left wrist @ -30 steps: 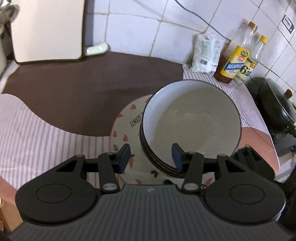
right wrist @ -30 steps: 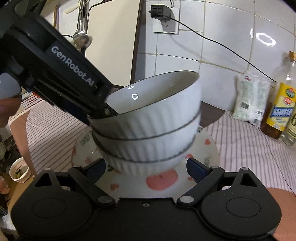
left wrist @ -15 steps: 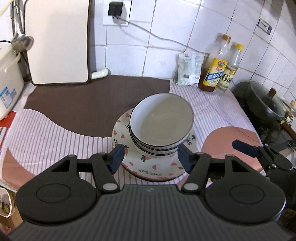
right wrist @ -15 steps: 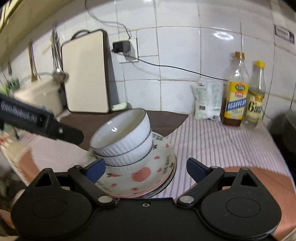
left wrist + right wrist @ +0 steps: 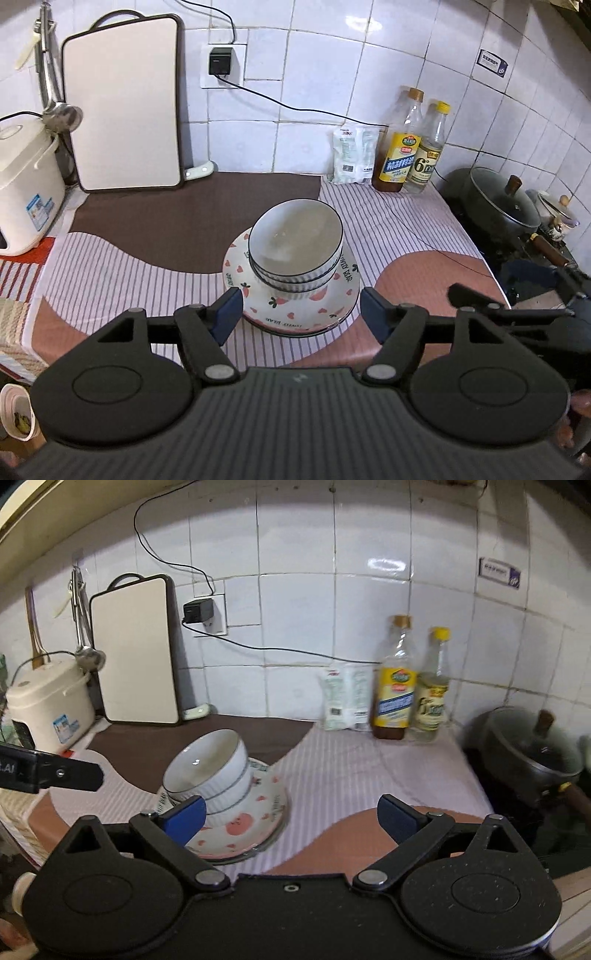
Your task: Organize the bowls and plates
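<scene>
Bowls (image 5: 295, 247) sat nested on plates (image 5: 332, 302), mid-counter (image 5: 406, 229). Left hand-held gripper (image 5: 301, 314) opening, nothing between jaws; right hand-held gripper (image 5: 291, 818) opening, empty too. Stacking looked finished; next move probably just clearing away.

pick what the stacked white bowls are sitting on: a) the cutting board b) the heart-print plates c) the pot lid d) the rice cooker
b, the stacked bowls rest on the heart-print plates on the striped mat, well clear of the cutting board leaning on the wall.
</scene>
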### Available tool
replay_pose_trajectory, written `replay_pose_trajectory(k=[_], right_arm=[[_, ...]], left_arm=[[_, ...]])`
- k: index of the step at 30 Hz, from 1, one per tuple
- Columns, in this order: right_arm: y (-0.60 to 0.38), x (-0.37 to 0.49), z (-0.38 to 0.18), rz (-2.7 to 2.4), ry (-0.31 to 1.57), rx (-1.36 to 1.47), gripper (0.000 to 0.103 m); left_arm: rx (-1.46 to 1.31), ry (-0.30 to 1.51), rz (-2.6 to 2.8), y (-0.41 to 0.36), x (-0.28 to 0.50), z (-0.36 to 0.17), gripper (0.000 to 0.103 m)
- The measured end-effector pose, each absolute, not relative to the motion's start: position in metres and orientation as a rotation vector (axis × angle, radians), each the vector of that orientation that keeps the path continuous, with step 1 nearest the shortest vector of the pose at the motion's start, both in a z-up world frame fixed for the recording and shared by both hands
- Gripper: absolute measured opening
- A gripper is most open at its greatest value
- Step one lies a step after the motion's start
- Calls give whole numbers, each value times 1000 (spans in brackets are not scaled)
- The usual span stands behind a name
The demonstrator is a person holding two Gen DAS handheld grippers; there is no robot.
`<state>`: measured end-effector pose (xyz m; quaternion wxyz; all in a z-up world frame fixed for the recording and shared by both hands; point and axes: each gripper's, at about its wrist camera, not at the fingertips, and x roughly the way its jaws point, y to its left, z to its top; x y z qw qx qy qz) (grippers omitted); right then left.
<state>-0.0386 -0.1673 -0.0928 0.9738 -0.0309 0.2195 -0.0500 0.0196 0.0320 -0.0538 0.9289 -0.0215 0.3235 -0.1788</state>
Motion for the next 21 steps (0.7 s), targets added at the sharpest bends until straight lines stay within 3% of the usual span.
replay_pose_trajectory(k=[7, 21], right_arm=[[-174, -61, -86, -150, 444, -50, 101], [-170, -80, -85, -186, 442, -82, 101]], left_arm=[[-46, 631, -316, 31, 2, -53, 84], [-28, 612, -264, 28, -15, -67, 94]])
